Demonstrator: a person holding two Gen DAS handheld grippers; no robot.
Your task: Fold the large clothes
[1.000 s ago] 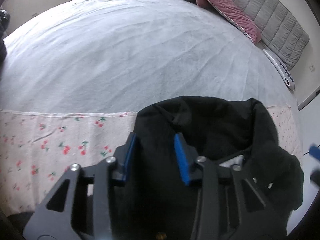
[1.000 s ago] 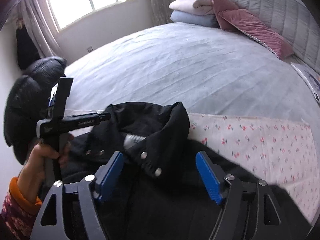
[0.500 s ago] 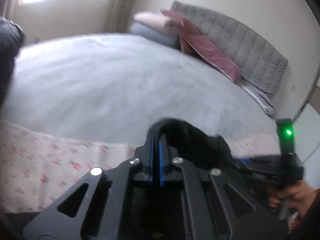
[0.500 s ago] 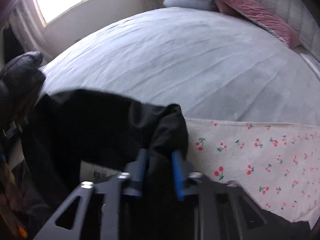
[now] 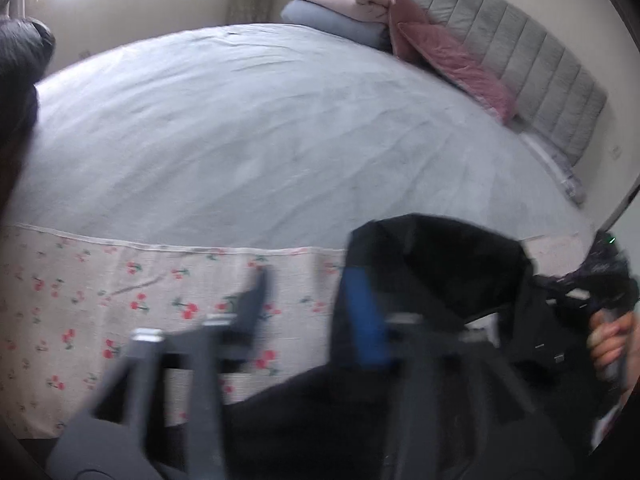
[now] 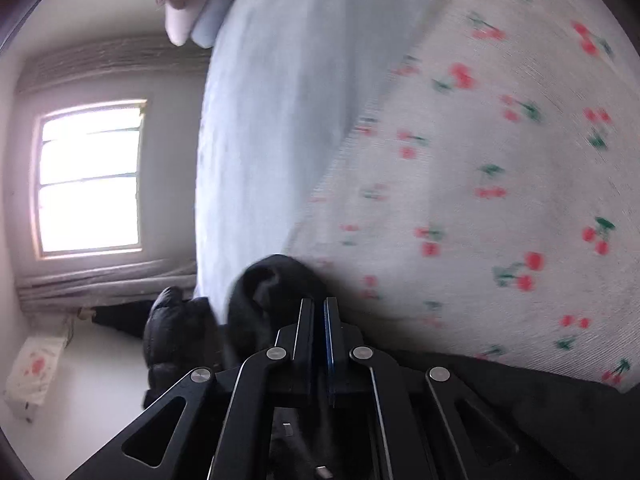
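The black jacket [image 5: 440,280] lies at the near edge of the bed, draped over the cherry-print cloth [image 5: 120,300] that covers that edge, with the grey sheet [image 5: 260,128] stretching beyond it to the headboard [image 5: 520,52]. It looks like a thick, soft garment with snap buttons: limp, likely to sag and bunch wherever it is not held, yet heavy enough to pull on a small pinch. Its upper part stands up in a loose fold on the right of the left wrist view. The best holds are probably the firm seamed edges, collar or hem, taken at two well-separated points so the panel hangs flat; a pinch on a single thin layer in mid-panel would likely just drag a peak. The left gripper [image 5: 312,300] is opening, its fingers spread, one over the cherry cloth and the blue-padded one against the jacket's edge, and no cloth is clamped between them. The right gripper [image 6: 318,320], rolled sideways, has its fingers pressed together; a black bulge of jacket sits just beside the tips, and a thin layer is probably caught between the pads. The person's right hand [image 5: 608,340] grips its handle at the far right. Pillows [image 5: 360,16] are stacked by the headboard.
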